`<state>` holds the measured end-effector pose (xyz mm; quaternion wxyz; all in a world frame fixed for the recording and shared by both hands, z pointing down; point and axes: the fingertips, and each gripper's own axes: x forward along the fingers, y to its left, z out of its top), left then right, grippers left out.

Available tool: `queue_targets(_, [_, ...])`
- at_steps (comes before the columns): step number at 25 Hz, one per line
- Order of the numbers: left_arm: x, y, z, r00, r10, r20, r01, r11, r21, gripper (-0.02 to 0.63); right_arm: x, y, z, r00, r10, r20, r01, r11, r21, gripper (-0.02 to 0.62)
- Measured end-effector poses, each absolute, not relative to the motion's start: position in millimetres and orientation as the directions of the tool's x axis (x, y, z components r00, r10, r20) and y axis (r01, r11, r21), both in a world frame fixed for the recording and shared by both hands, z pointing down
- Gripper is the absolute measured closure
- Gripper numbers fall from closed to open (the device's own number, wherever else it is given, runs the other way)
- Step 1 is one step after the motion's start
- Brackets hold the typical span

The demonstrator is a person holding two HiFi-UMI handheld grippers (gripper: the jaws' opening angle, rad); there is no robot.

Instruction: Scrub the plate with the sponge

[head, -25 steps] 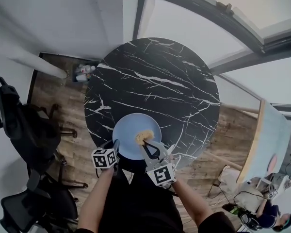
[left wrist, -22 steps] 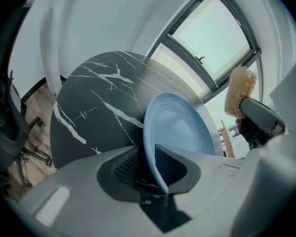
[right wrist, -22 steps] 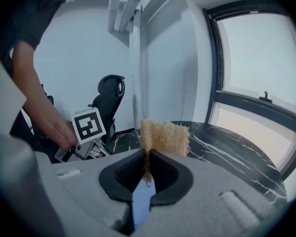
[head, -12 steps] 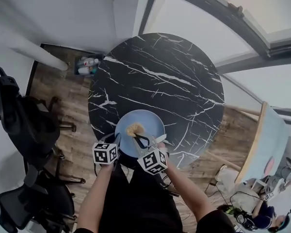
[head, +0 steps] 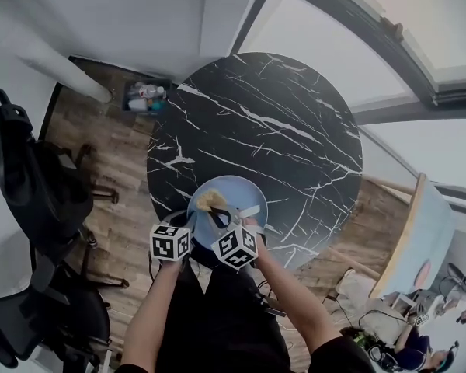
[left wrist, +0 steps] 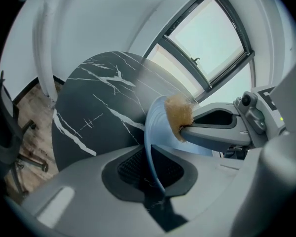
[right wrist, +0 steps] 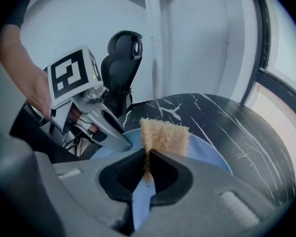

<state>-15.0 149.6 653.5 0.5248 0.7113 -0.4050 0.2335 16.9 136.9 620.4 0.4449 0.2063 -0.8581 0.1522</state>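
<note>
A light blue plate [head: 245,200] lies at the near edge of the round black marble table [head: 256,130]. My left gripper [head: 188,224] is shut on the plate's near-left rim; its jaws have just been closing on that rim, which shows edge-on between them [left wrist: 150,149]. My right gripper [head: 217,212] is shut on a tan sponge [head: 208,200] and holds it down on the left part of the plate. The sponge [right wrist: 164,135] sticks out past the right gripper's jaws over the blue plate [right wrist: 209,154], next to the left gripper [right wrist: 111,132]. The left gripper view shows the sponge [left wrist: 179,113] against the plate.
Black office chairs [head: 31,177] stand on the wooden floor to the left of the table. A small box of bottles [head: 145,95] sits on the floor at the far left. Windows [head: 357,22] run along the far right.
The right gripper has carried the sponge leftward and down across the plate, from near its middle to its left part. The left gripper has stayed at the rim.
</note>
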Motion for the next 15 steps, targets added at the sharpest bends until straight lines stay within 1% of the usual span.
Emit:
queue_targets(8, [-11.9,146.0,652.0,0.584,-0.336,0.739,-0.804,-0.119,0.582,0.577,-1.9,146.5,641.2,-0.480,-0.131,0.868,-0.403,0.911,-0.085,0.571])
queue_targets(15, [-11.5,145.6,652.8,0.594,-0.329,0.734,-0.798,-0.128,0.589,0.578,-5.3,141.2,650.0,-0.460,-0.083,0.884,-0.402,0.907,-0.123,0.571])
